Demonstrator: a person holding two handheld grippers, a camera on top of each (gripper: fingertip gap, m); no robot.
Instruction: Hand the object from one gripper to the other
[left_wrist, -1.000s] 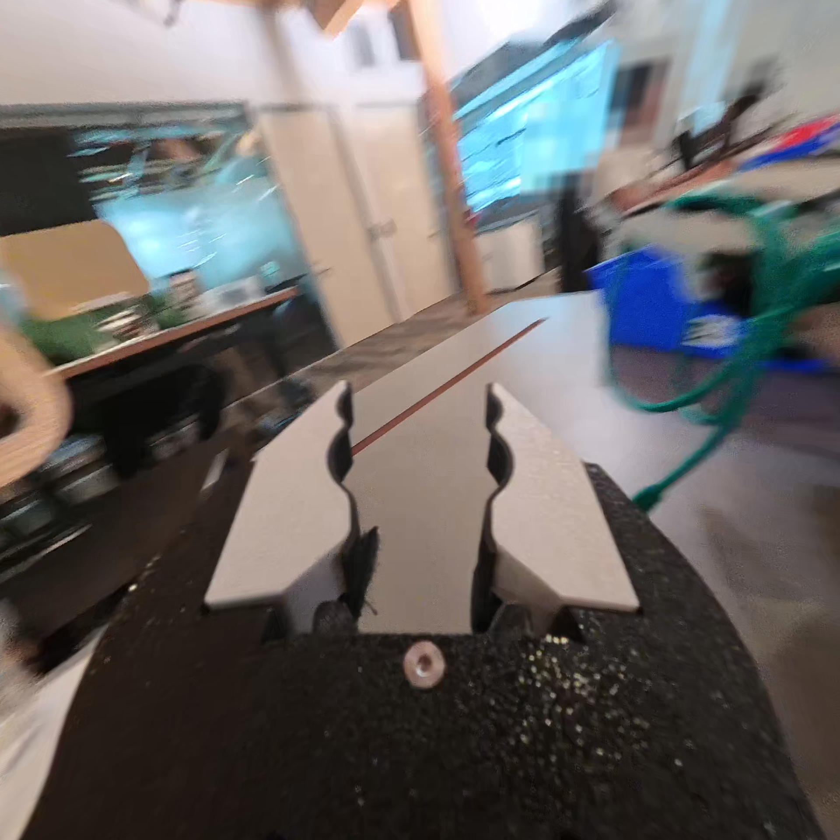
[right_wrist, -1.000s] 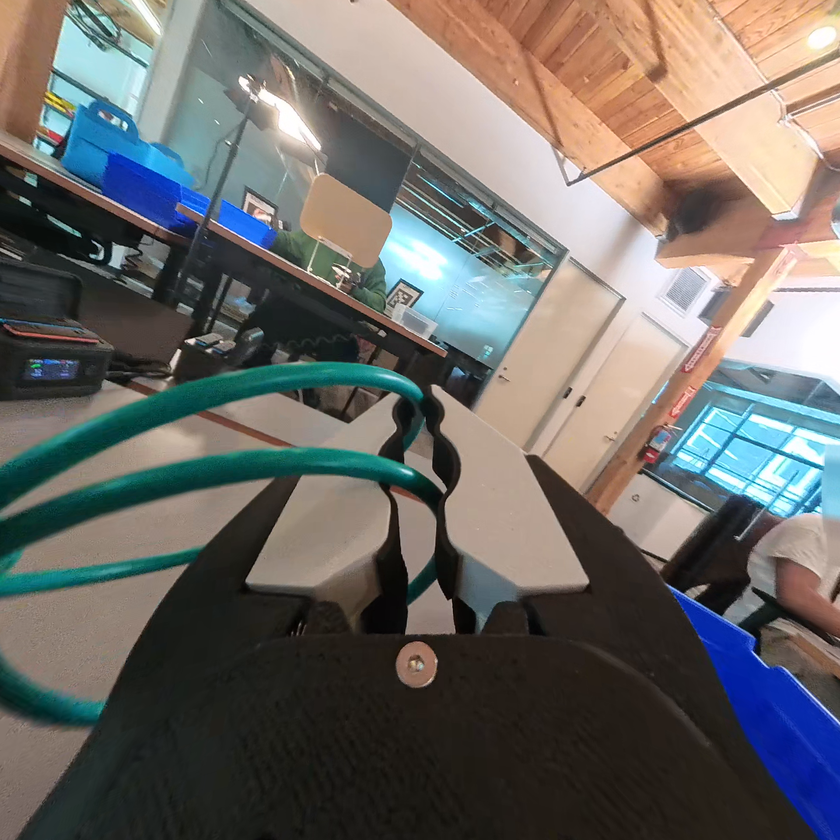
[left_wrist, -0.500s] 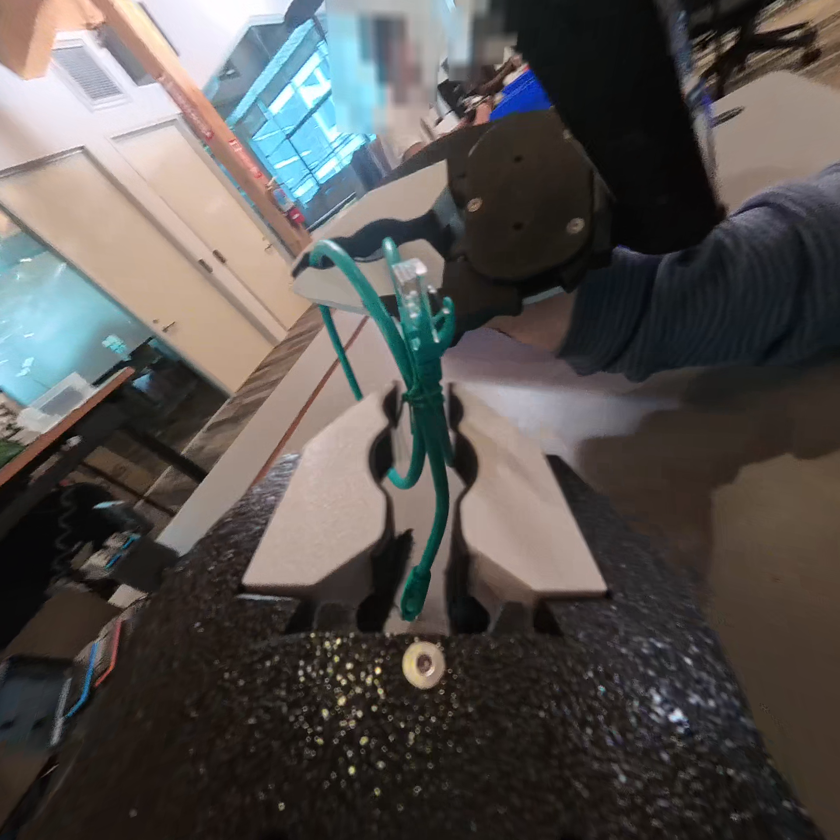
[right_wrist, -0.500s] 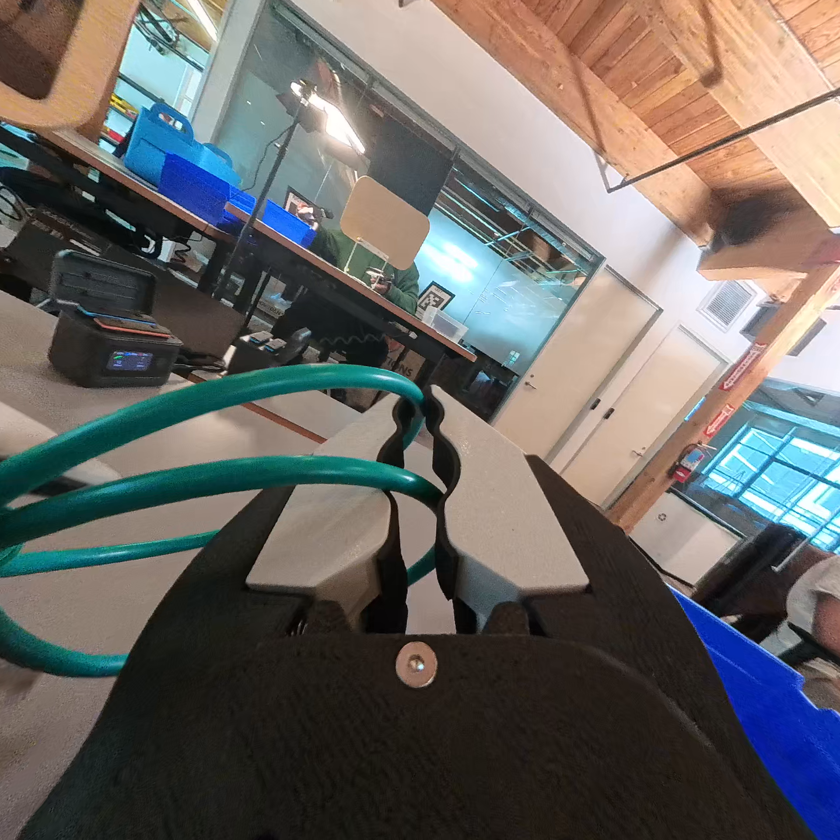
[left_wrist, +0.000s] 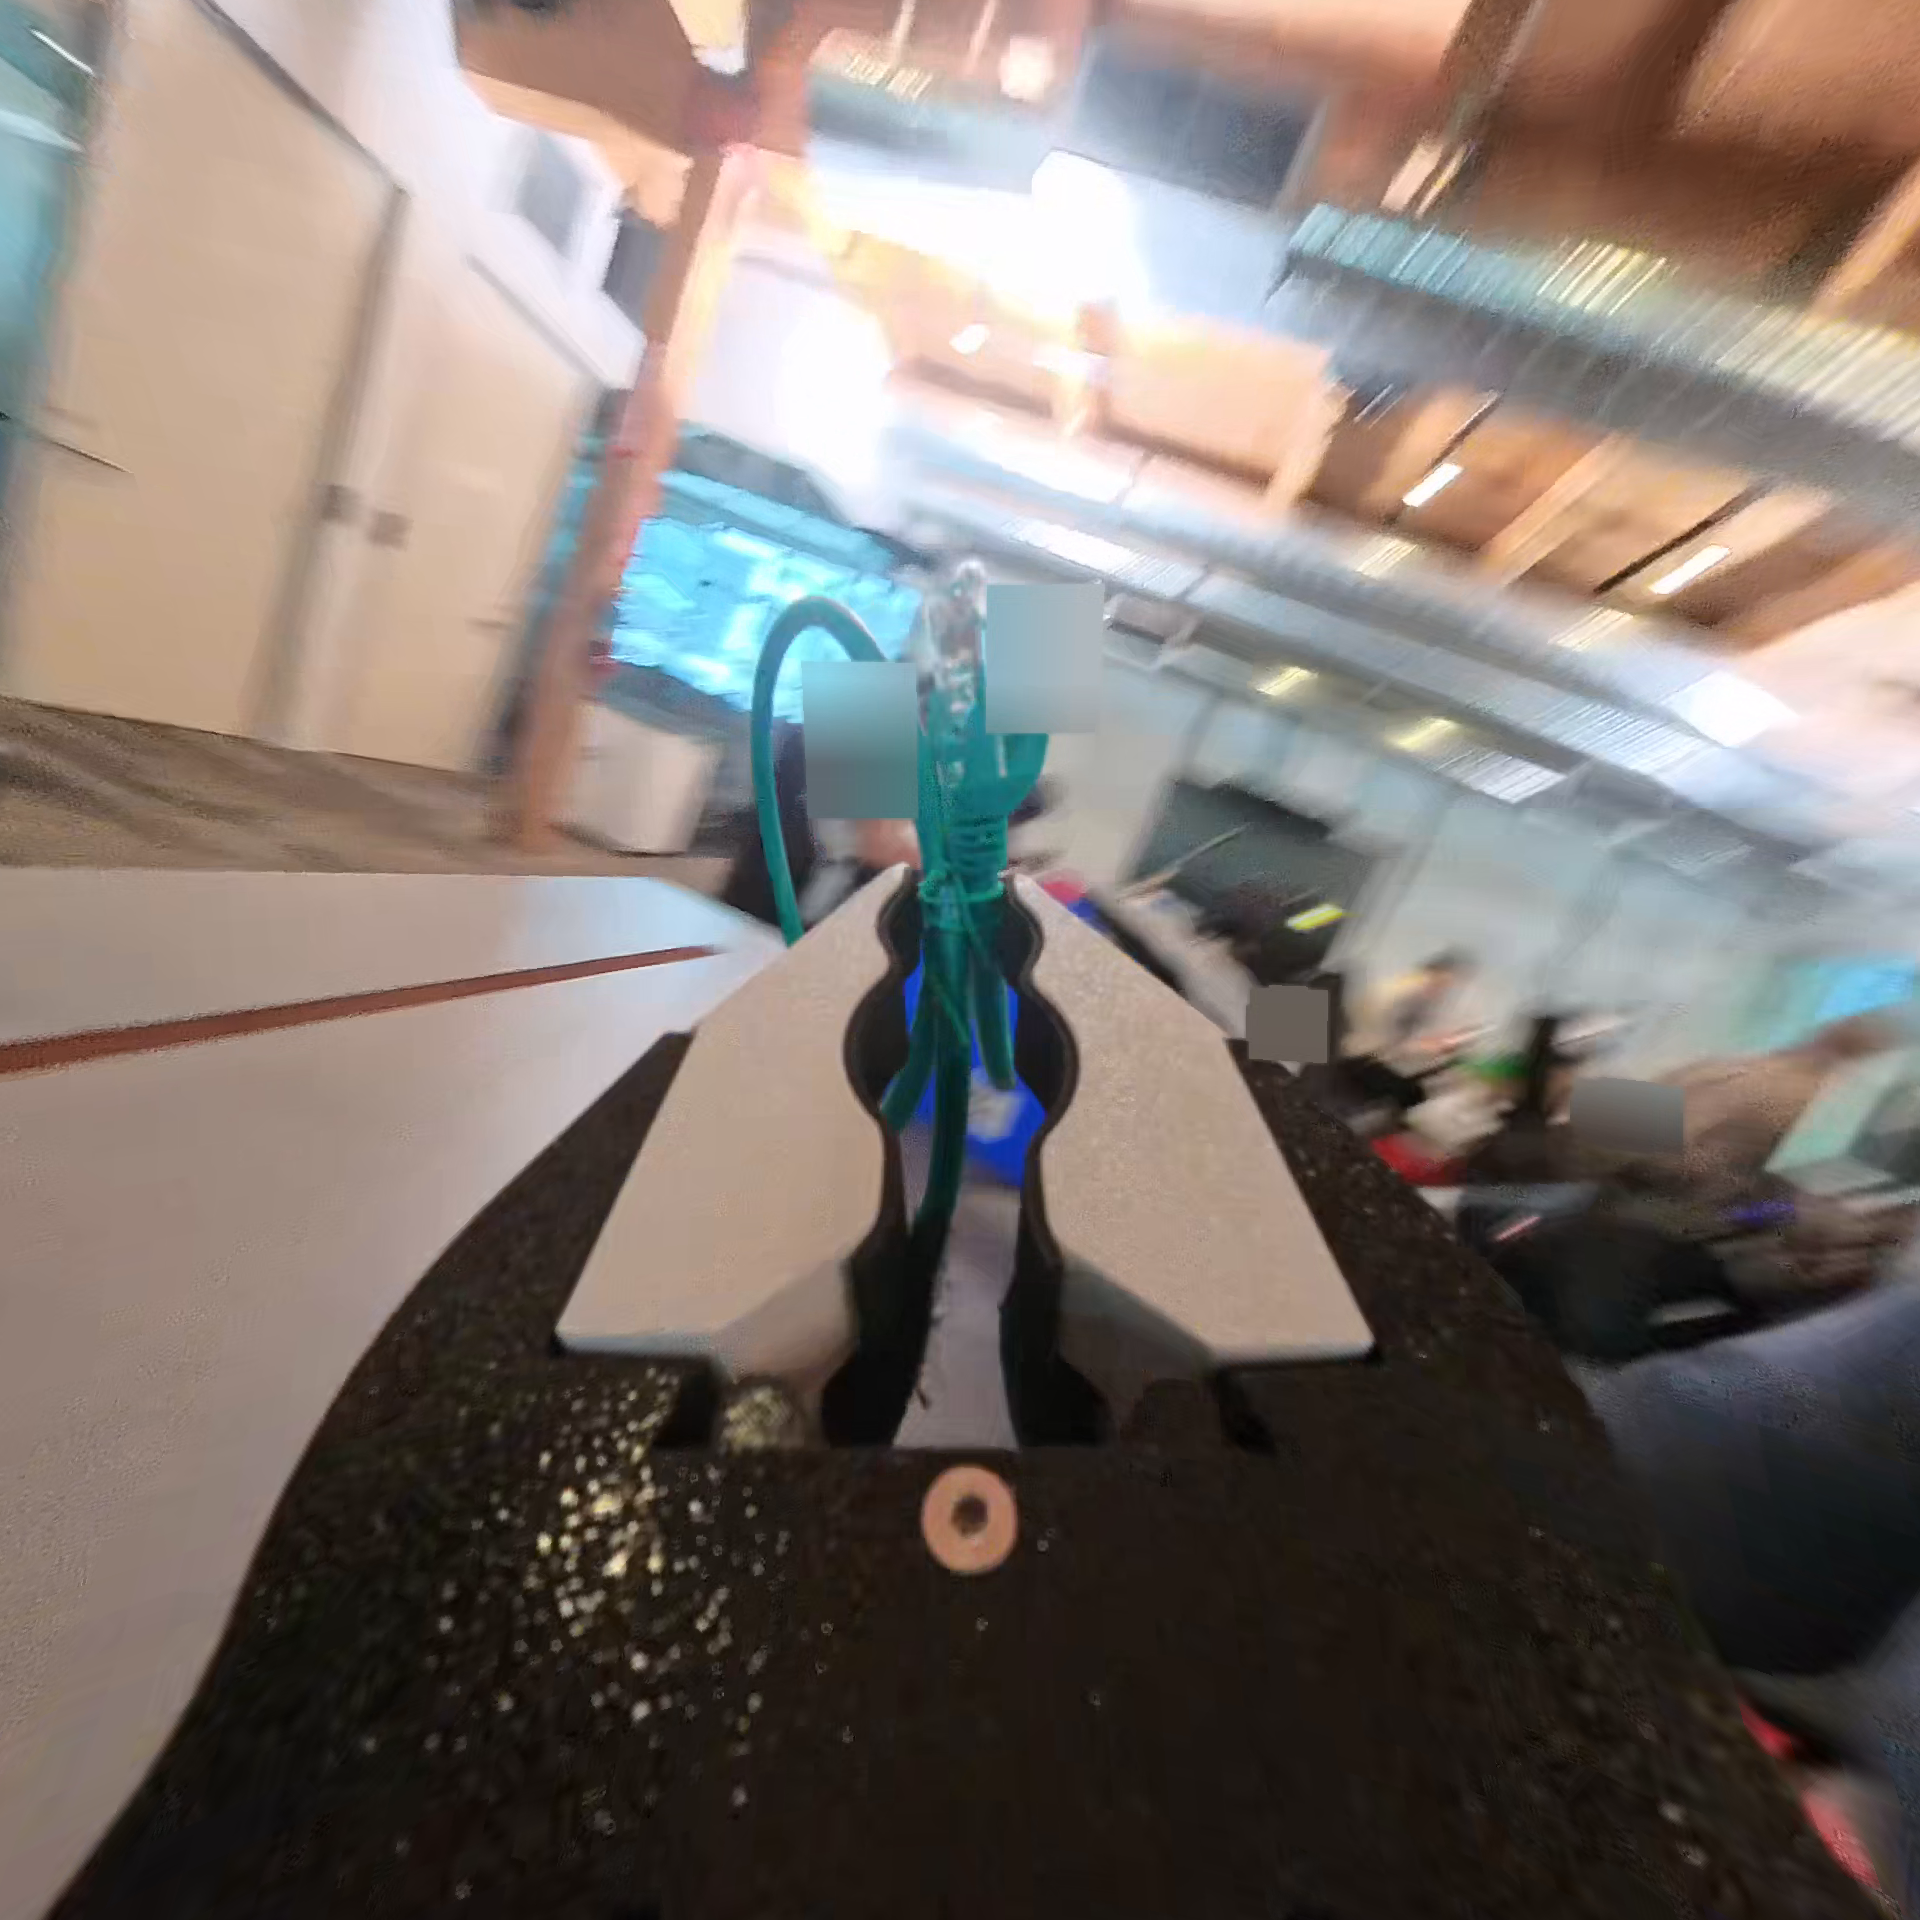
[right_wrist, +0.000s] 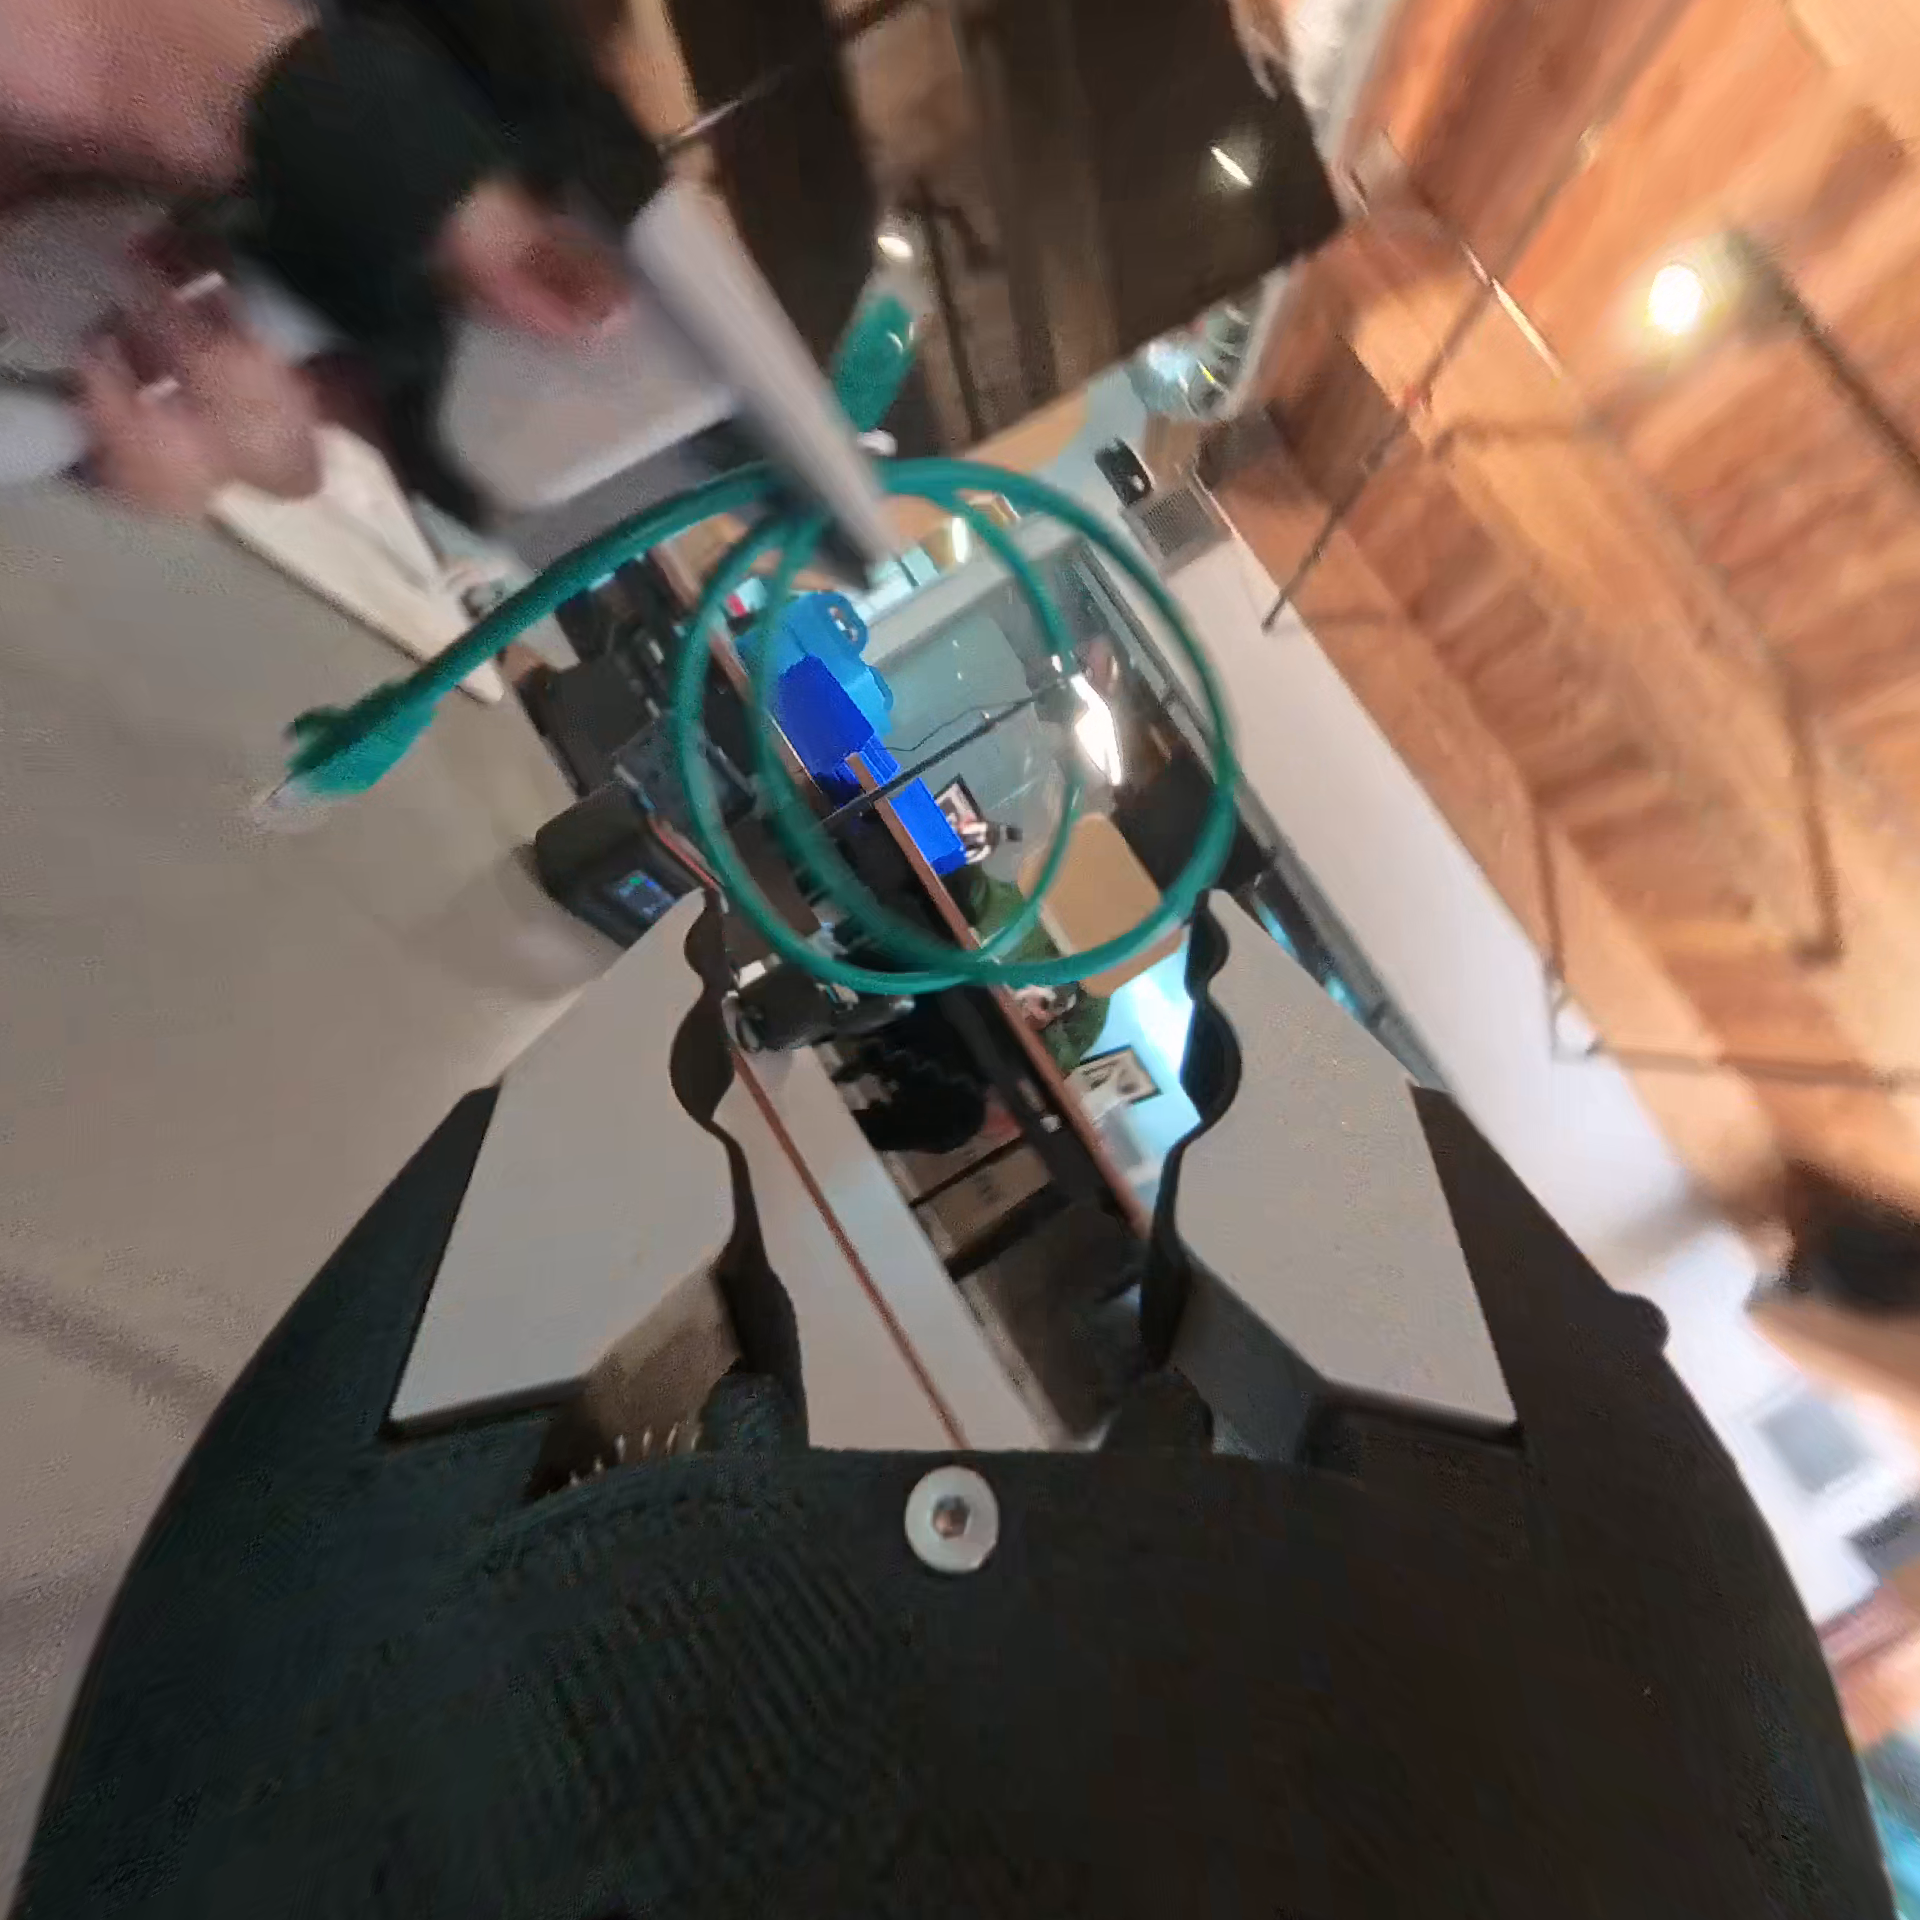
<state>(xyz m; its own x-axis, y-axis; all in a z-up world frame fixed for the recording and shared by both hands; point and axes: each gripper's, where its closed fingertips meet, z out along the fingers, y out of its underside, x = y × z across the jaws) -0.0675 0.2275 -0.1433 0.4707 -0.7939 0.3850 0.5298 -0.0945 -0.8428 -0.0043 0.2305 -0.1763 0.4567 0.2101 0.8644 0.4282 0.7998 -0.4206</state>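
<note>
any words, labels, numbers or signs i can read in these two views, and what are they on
No text can be read in either view.
Screen on the black device: lit, too blurred to read.
Pale label on the blue bin: too blurred to read.
Green cable: no writing shows.

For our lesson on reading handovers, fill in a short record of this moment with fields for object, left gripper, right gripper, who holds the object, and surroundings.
object: coiled green network cable, bundle tied near its plugs
left gripper: shut on the tied part of the cable
right gripper: open, jaws wide apart, cable loops just ahead of the fingertips
holder: left gripper alone, seen across in the right wrist view
surroundings: pale table below, blue bins behind; background blurred
</note>
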